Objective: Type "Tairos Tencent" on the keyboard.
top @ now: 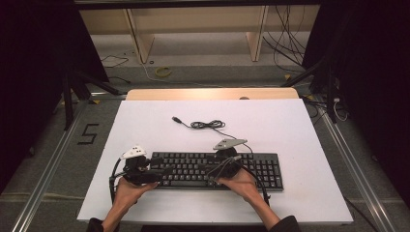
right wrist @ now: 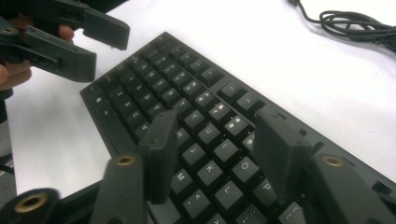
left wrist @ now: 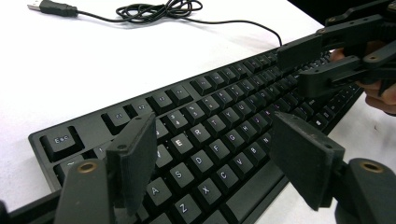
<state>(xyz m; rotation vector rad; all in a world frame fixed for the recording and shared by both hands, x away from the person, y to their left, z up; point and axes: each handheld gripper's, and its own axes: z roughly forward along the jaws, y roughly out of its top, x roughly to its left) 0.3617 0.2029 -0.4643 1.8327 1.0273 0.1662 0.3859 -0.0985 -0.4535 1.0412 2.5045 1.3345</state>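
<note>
The black keyboard (top: 217, 170) sits flat on the white board (top: 145, 121), toward your side of it and running left to right, with its thin cable (top: 212, 126) leading off the back edge into a loose coil (left wrist: 159, 8) and ending in a USB plug (top: 177, 119) that lies bare on the white surface, well apart from the keys. Your left gripper (top: 162, 171) hangs over the left end of the keyboard, and in the left gripper view its jaws are spread wide above the letter keys around E, D and C, gripping nothing. Your right gripper (top: 217, 171) is over the middle of the keyboard; in the right gripper view its jaws are apart too, hovering over the U, I, J, K keys with nothing pinched between them. The two grippers point toward each other across the keys, near but not touching. Both your hands rest at the keyboard's front edge. No containers anywhere on the board, so it's just the keyboard and its cable lying loose.
</note>
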